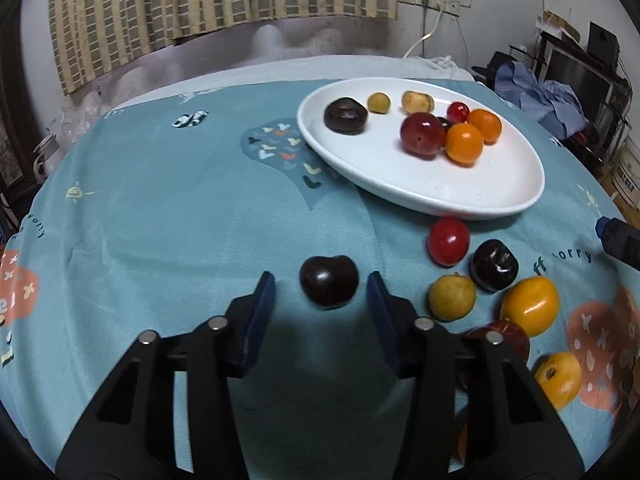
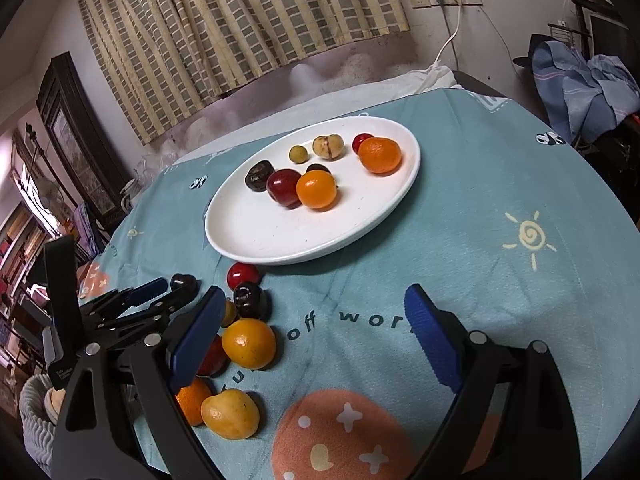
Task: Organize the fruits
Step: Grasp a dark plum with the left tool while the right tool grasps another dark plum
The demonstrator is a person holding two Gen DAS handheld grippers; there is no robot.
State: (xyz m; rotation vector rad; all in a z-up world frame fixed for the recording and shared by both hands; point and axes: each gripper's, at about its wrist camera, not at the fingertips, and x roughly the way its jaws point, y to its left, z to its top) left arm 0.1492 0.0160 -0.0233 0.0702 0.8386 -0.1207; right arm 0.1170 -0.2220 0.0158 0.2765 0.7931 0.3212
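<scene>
A white oval plate (image 1: 460,192) (image 2: 280,240) on the teal tablecloth holds several fruits: a dark plum (image 1: 345,116), a red plum (image 1: 422,134), oranges (image 1: 464,144) and small ones. My left gripper (image 1: 322,280) is open, its blue pads on either side of a dark cherry-like fruit (image 1: 329,282) on the cloth, not touching it. Loose fruits lie to its right: a red one (image 1: 448,240), a dark one (image 1: 494,266), a yellow-green one (image 1: 452,298), an orange one (image 1: 530,306). My right gripper (image 2: 312,312) is open and empty above the cloth, right of that pile (image 2: 248,344). The left gripper shows in the right wrist view (image 2: 160,294).
The round table's edge curves close on all sides. A striped curtain (image 1: 220,0) hangs behind. Clothes (image 2: 580,80) and dark furniture stand at the right. A white woven basket (image 2: 36,412) sits low at the left in the right wrist view.
</scene>
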